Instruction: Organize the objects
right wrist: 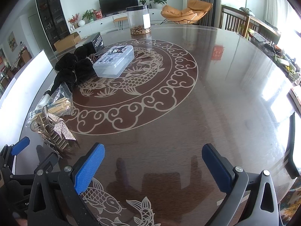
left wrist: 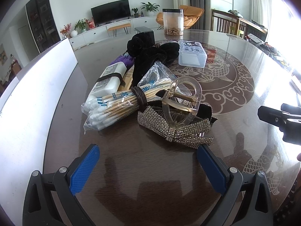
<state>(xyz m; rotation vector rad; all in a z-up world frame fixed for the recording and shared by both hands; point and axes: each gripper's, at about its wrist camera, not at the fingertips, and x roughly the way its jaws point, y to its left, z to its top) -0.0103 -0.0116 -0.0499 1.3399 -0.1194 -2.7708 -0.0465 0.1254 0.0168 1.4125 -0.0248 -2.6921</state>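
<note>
Here the clutter sits in one heap on the table (left wrist: 235, 98), ahead of the left gripper (left wrist: 148, 167), whose blue fingers (left wrist: 84, 171) are spread wide and hold nothing.

Going left to right: a white bottle (left wrist: 110, 79) lies at the far left of the heap, probably light and smooth, so best taken across its middle. Just beside it, the swabs (left wrist: 114, 106) lie in a crinkly bag bound by a brown band; they look light, and the film is likely slippery, so the banded waist is the surest hold. Behind them a black velvet piece (left wrist: 150, 56) lies slumped, soft and easy to pinch anywhere. To the right, a clear claw clip (left wrist: 181, 101) rests on a rhinestone bow (left wrist: 175, 128); the clip looks stiff and slick, and probably brittle, so I would grip it by the sprung hinge end. The bow's studded face should give friction. Farther back stands a clear box (right wrist: 113, 62), rigid and smooth-walled, likely the place for the small items.

The right gripper (right wrist: 153, 169) hovers over bare table well right of the heap, fingers apart and empty.
</note>
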